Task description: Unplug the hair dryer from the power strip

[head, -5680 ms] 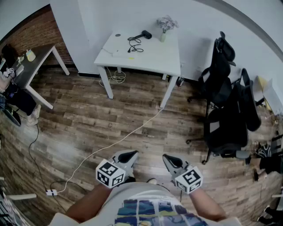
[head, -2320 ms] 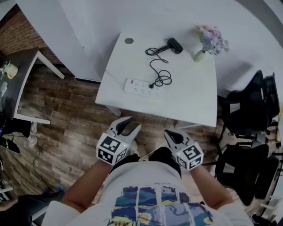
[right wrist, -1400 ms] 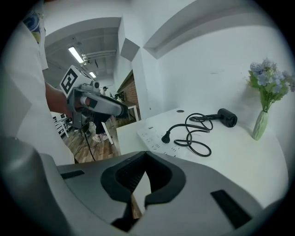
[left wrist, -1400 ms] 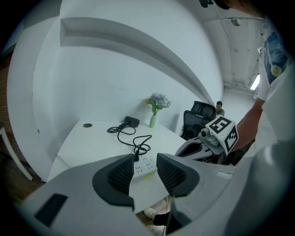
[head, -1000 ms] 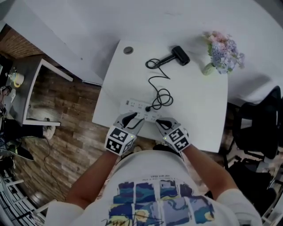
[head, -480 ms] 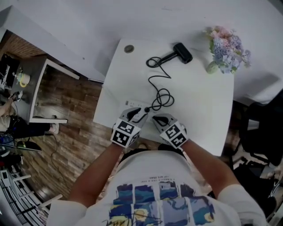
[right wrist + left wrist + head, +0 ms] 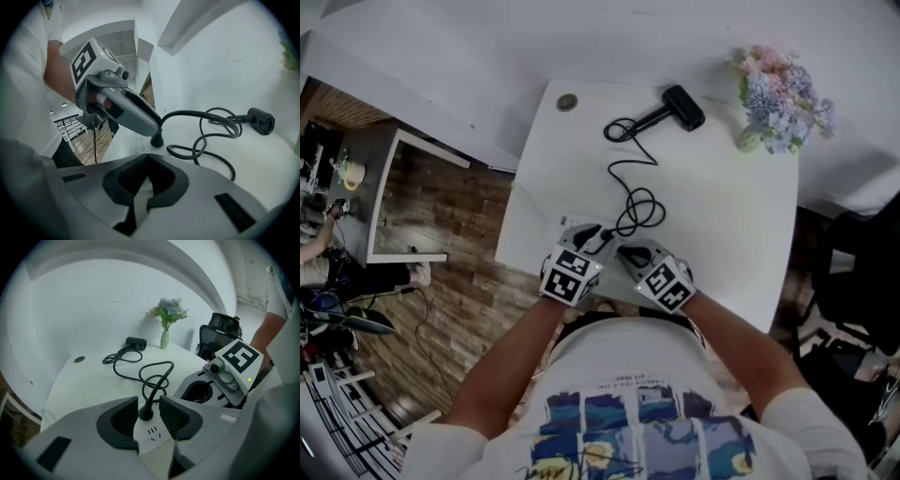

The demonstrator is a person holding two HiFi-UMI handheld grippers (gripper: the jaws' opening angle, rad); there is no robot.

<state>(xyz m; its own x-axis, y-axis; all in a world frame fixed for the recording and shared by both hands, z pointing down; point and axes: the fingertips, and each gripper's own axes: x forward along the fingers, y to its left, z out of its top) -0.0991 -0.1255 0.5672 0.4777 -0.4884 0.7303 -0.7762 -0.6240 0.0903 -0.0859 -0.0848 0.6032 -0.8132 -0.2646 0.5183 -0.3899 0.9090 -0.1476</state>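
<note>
The black hair dryer [image 7: 680, 105] lies at the far side of the white table [image 7: 741, 225]. Its cord [image 7: 636, 208] loops back to a black plug [image 7: 145, 412] that stands in the white power strip [image 7: 152, 436] near the front edge. My left gripper [image 7: 146, 401] is shut on the plug, one jaw pad on each side. The left gripper [image 7: 592, 234] covers most of the strip in the head view. My right gripper [image 7: 146, 159] is shut on the strip's end [image 7: 140, 187], just right of the plug [image 7: 157, 138]. The right gripper [image 7: 623, 251] nearly touches the left one.
A vase of flowers [image 7: 776, 94] stands at the far right corner, and a round cable hole [image 7: 567, 101] sits at the far left. Black office chairs [image 7: 853, 281] are to the right. A dark desk [image 7: 380, 187] stands on the wood floor to the left.
The person walked up to the table. In the last second both grippers came forward onto the strip and drew together, the left one settling about the plug.
</note>
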